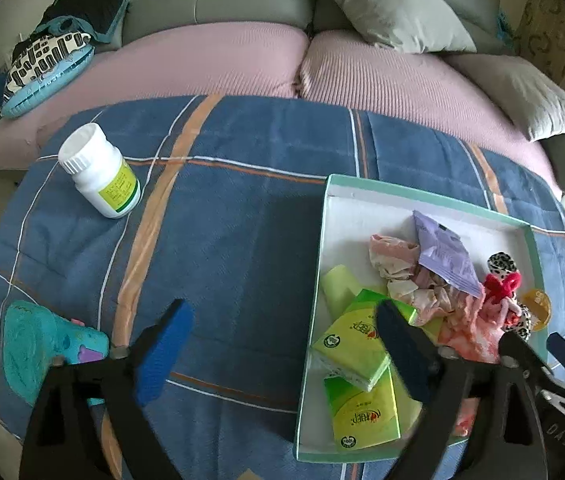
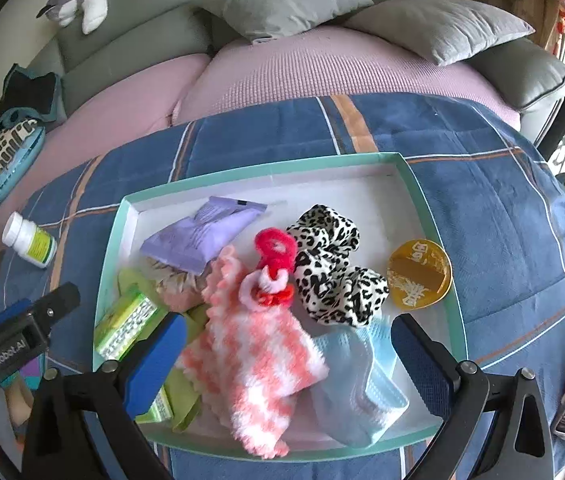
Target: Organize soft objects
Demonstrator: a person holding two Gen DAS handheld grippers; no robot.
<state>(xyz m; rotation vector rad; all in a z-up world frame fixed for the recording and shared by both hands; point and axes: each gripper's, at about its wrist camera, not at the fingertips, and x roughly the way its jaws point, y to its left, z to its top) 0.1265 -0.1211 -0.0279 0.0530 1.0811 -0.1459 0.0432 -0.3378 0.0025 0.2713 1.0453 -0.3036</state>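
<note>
The tray [image 2: 410,178] sits on the blanket [image 2: 502,200], holding the sock [image 2: 250,360], scrunchie [image 2: 330,264] and tissue packs [image 1: 354,344]; the bottle [image 1: 98,168] lies well apart to its left.

The right hand-held gripper [image 2: 286,344] is hovering over the near part of the tray [image 2: 422,192], its blue-padded jaws standing wide apart and holding nothing; the pink-and-white knitted cloth [image 2: 250,364] is lying between them, overlapping the light blue face masks [image 2: 362,384] at its right; a red hair tie [image 2: 274,246] is resting at the cloth's far end, touching the leopard-print scrunchie [image 2: 334,264]; a gold round lid [image 2: 418,276] is sitting near the tray's right wall; a purple packet [image 2: 198,236] is lying toward the far left; green tissue packs [image 2: 130,324] are occupying the left side; a white bottle [image 2: 28,240] is lying on the blue plaid blanket [image 2: 502,200] outside the tray; the left hand-held gripper [image 2: 22,320] is showing at the lower left edge.
</note>
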